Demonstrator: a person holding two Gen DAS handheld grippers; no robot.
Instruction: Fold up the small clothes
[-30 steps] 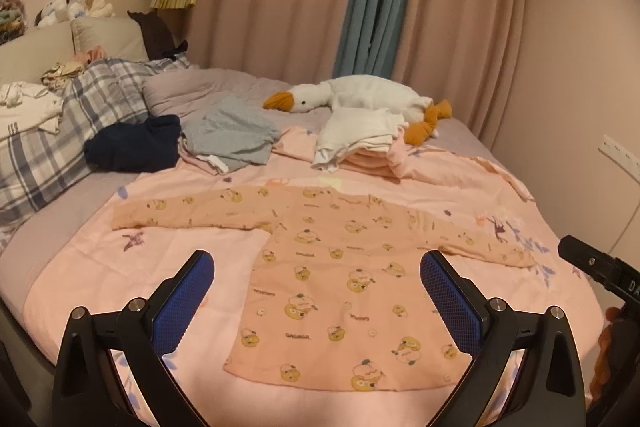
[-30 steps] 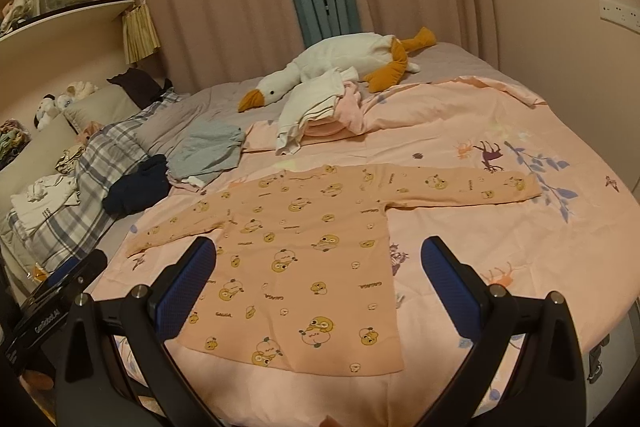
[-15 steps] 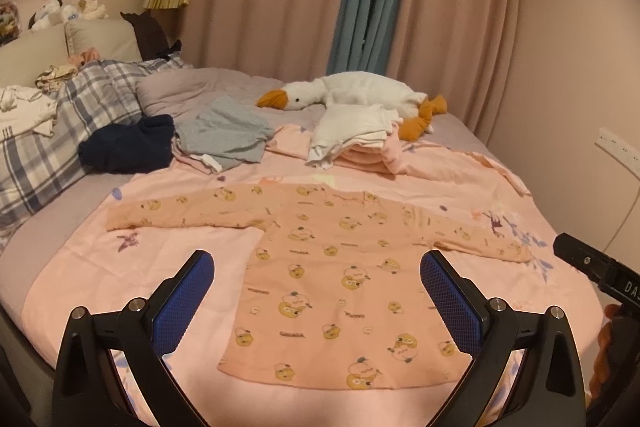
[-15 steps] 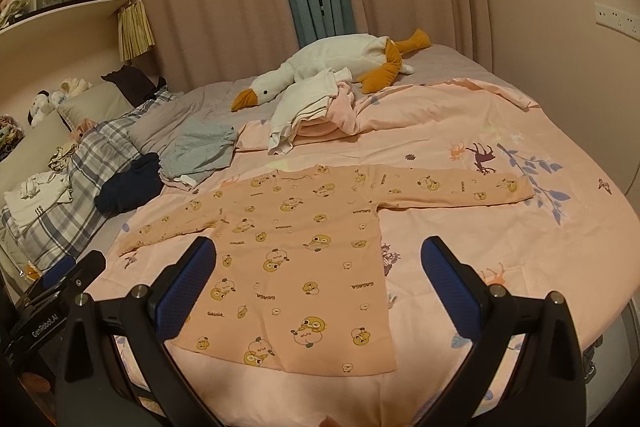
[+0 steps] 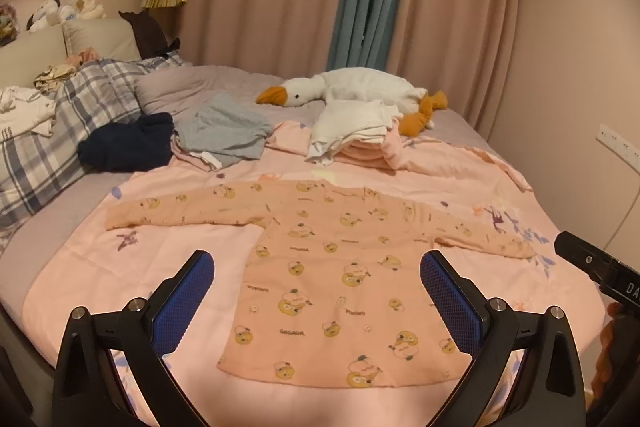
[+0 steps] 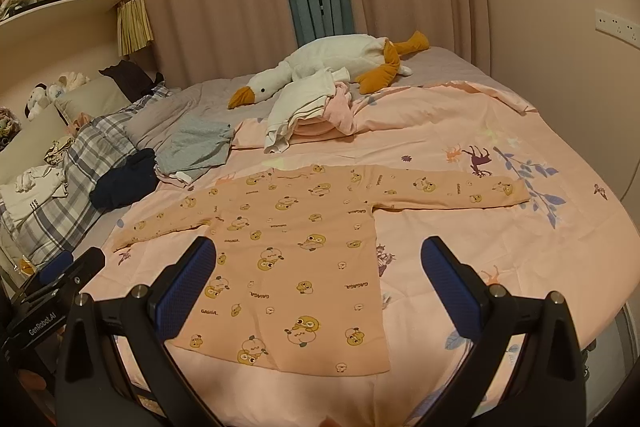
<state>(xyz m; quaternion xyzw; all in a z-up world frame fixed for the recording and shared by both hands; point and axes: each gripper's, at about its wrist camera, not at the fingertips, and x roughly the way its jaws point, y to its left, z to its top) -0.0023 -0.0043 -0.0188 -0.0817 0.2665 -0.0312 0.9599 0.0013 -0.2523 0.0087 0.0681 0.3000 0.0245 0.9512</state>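
A small peach long-sleeved shirt [image 5: 340, 275] [image 6: 296, 247] with a yellow duck print lies flat on the pink bedspread [image 5: 132, 259], both sleeves spread out sideways and its hem toward me. My left gripper [image 5: 316, 291] hangs open above the hem's left part, nothing between its blue pads. My right gripper [image 6: 316, 283] is open too, held above the shirt's lower body and right edge. Each gripper shows at the edge of the other's view. Neither one touches the cloth.
Behind the shirt lie a folded stack of white and pink clothes [image 5: 352, 131], a grey garment [image 5: 224, 135], a dark navy one [image 5: 124, 143] and a plush goose [image 5: 352, 91]. A plaid quilt [image 5: 52, 147] covers the left. Curtains and a wall with sockets close the far and right sides.
Both views have shifted slightly: the shirt sits a little lower and to the left in frame, as if both grippers rose or drew back a bit. The shirt itself has not moved.
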